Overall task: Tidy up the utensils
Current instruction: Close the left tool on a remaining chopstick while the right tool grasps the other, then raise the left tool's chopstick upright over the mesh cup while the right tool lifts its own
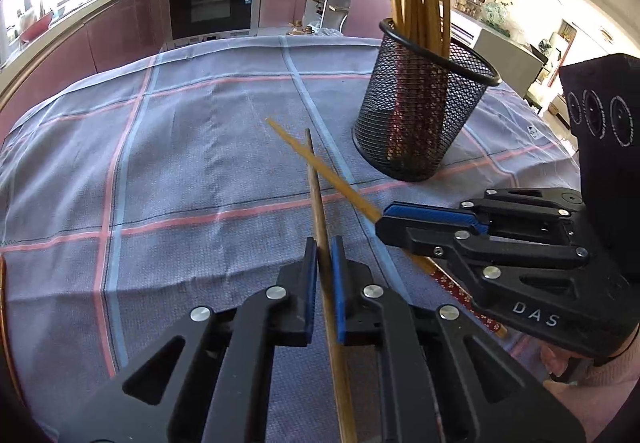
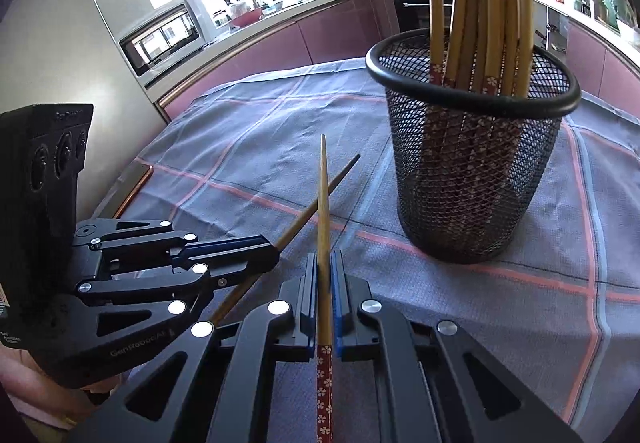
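Left claw (image 1: 323, 255): level, pointing forward, blue pads closed on a chopstick (image 1: 318, 195). Right claw (image 2: 325, 267): beside it, angled inward, closed on a second chopstick (image 2: 323, 203). Shafts cross.

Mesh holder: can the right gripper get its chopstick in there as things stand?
Probably yes. The right gripper is shut on its chopstick; the mesh holder stands ahead-right, rim gaps open, though the left's chopstick crosses close.

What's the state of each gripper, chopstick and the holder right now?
left gripper: shut on dark-tipped chopstick.
right gripper: shut on floral chopstick.
dark-tipped chopstick: held, crossing the other one.
floral chopstick: held, tip pointing forward.
mesh holder: upright on the tablecloth, holding several chopsticks.
oven: door closed.
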